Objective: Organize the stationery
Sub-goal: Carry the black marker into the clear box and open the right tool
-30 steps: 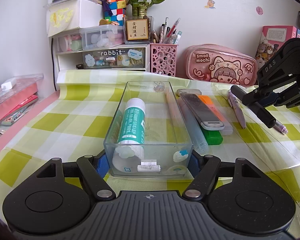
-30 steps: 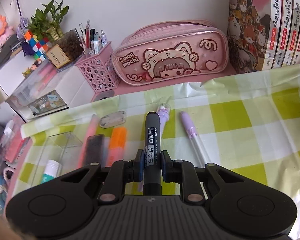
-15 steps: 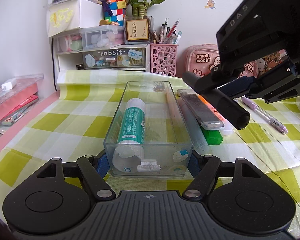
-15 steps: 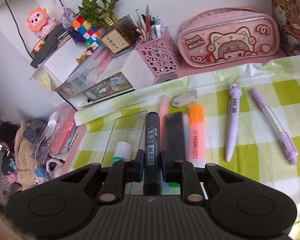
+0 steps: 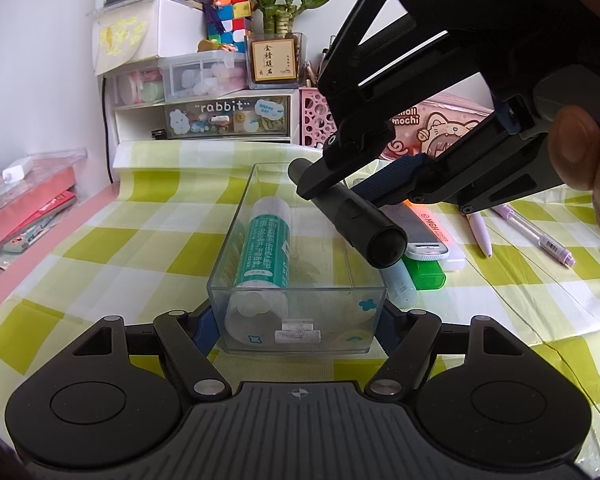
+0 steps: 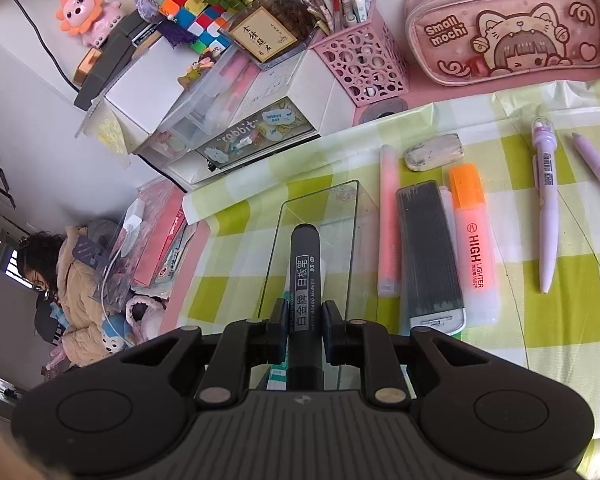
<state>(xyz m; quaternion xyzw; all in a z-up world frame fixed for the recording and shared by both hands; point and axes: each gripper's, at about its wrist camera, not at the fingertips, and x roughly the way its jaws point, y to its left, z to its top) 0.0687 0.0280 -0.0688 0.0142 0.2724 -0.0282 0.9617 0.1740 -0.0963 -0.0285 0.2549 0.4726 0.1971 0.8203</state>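
A clear plastic box (image 5: 296,308) stands on the checked cloth with a green glue stick (image 5: 265,248) lying in it. My left gripper (image 5: 296,324) is shut on the box's near end. My right gripper (image 6: 305,326) is shut on a black whiteboard marker (image 6: 305,276) and holds it lengthwise above the box (image 6: 320,216). The marker (image 5: 348,212) hangs over the box's right side in the left wrist view. An orange highlighter (image 6: 474,248), a dark flat case (image 6: 428,256), a pink tube (image 6: 389,220), an eraser (image 6: 434,152) and two purple pens (image 6: 546,208) lie to the right.
A pink pencil case (image 6: 508,28), a pink pen holder (image 6: 360,56) and a white drawer unit (image 5: 204,116) stand along the back wall. Books and a clear folder (image 5: 24,200) lie off the cloth's left edge.
My right gripper has carried the marker leftward from above the pens to above the clear box. My left gripper and the box have stayed put.
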